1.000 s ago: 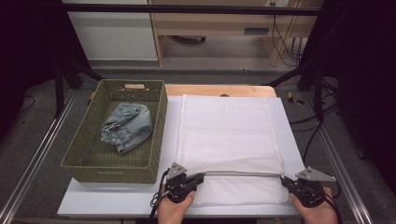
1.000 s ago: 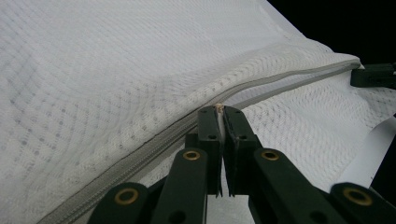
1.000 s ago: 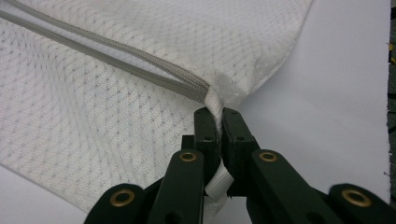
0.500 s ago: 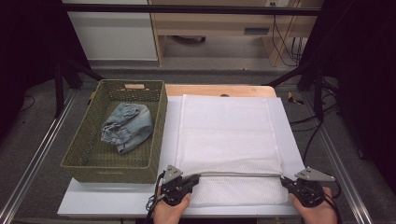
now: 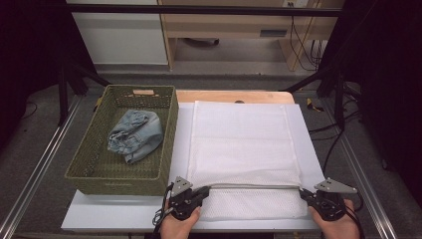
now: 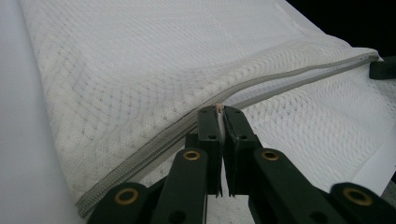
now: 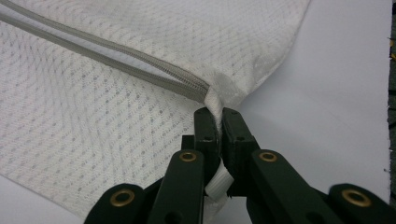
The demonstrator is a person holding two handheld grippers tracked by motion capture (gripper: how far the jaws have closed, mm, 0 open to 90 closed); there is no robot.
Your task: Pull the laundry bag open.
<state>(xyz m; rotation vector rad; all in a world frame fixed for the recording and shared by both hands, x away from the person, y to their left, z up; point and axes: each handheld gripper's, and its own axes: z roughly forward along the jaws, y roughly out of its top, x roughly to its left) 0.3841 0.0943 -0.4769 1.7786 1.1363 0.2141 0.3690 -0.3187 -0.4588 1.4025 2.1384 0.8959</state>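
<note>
While both grippers, left (image 5: 203, 190) and right (image 5: 304, 194), pinch the white mesh zippered laundry bag (image 5: 244, 144), your zip runs left-right between them.

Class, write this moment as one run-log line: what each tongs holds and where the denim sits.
left tongs: shut on zipper pull | right tongs: shut on mesh bag corner | denim garment: in basket

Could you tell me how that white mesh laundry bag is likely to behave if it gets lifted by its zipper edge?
The mesh bag lies flat and thin, so it probably sags limply. Its open weave suggests it is light. The zipper looks like its only firmer line.
</note>
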